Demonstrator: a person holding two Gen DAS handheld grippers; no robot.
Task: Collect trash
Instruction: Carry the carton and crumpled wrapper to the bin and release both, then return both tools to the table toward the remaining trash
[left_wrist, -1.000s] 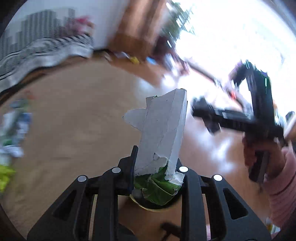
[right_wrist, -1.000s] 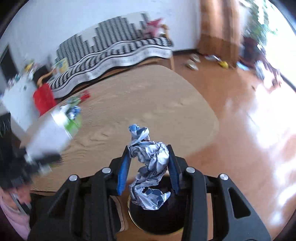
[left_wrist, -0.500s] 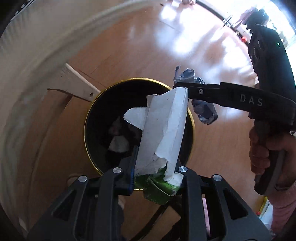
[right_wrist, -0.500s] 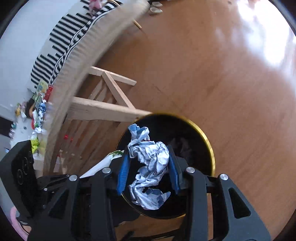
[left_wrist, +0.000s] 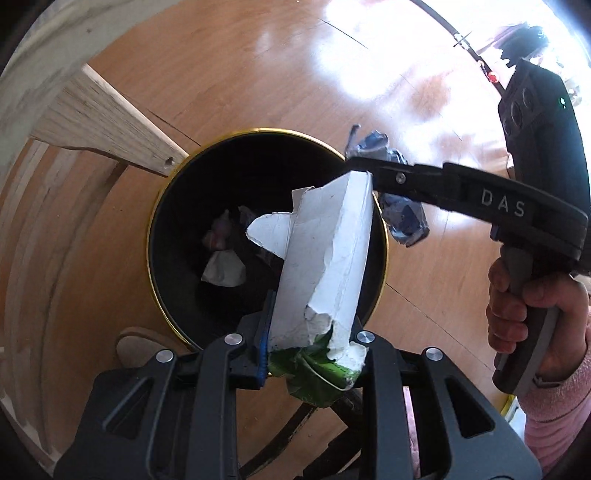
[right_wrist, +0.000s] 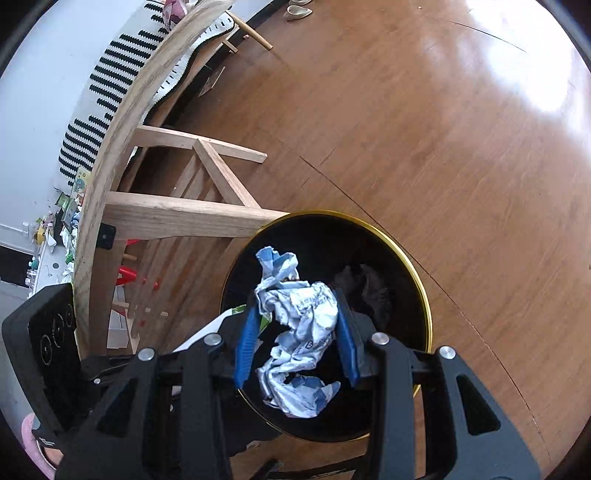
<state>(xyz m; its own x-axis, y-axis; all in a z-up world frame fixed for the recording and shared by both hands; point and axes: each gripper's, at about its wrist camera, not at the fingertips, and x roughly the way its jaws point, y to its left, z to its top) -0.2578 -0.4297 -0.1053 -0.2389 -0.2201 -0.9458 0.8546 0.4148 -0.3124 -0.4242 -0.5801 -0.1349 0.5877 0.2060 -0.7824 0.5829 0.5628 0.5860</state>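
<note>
At the centre of both wrist views sits the round black waste bin with a gold rim (left_wrist: 384, 236) — open-topped, standing on the reddish wooden floor (right_wrist: 424, 129), with a few scraps, one white, visible at its bottom.

Left gripper (left_wrist: 314, 343): jaws narrow, clamped on the base of a torn white cardboard carton with a green printed end (left_wrist: 325, 258); the carton stands up from the jaws and, in the left view, overlaps the bin mouth.

Right gripper (right_wrist: 297, 345): blue-padded jaws closed on a crumpled blue-and-white paper wrapper (right_wrist: 295, 328). In its own view the wad hangs over the bin's opening; in the left view it shows at the right edge of the rim, so whether it is fully inside the rim line I cannot tell. A hand in a pink sleeve (left_wrist: 532, 317) grips the right tool's handle at the right of the left view.

Pale wooden table frame (right_wrist: 177, 214) lies at the left, close beside the bin.

Step judged: drop-off — both pieces held over the bin, neither released. Next move calls for opening both jaws with each piece inside the rim; the tall carton may catch on the rim or the right tool.
</note>
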